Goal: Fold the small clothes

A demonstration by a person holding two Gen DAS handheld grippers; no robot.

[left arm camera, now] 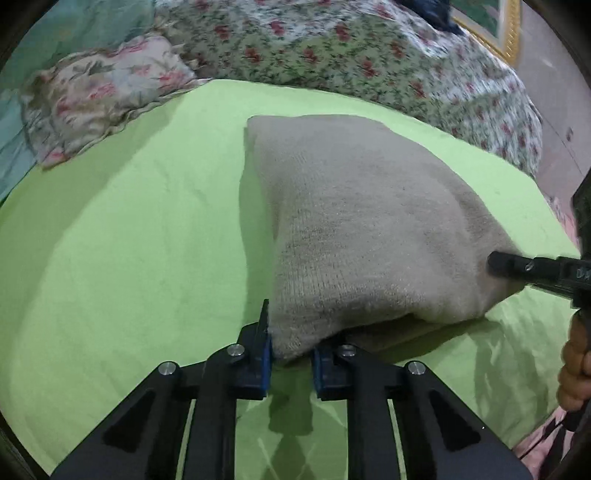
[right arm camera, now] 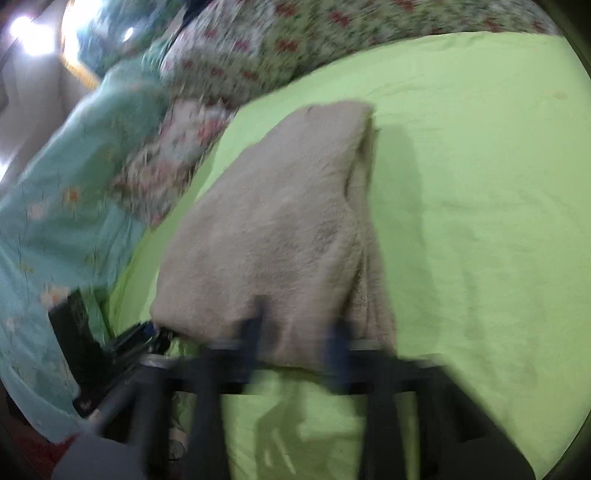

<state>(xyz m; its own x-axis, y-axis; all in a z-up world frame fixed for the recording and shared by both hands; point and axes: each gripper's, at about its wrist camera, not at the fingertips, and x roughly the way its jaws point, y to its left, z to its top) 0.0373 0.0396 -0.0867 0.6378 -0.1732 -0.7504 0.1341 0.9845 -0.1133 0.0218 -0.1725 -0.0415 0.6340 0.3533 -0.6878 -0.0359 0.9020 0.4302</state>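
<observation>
Gripping the beige knit garment (left arm camera: 354, 221), both the left gripper (left arm camera: 291, 354) and right gripper (right arm camera: 295, 339) (blurred) are clamping corners; lifting evenly is keeping edges aligned.

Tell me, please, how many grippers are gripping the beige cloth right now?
2. The left gripper pinches the cloth's near left corner; the right gripper pinches its near right corner, blurred in its own view. Nothing else holds it.

We see even, soft light on the green sheet (left arm camera: 147, 240), with faint shadows. The right wrist view smears with motion blur; a glaring lamp (right arm camera: 31, 33) burns upper left. Fisheye edges curve darkly.
</observation>
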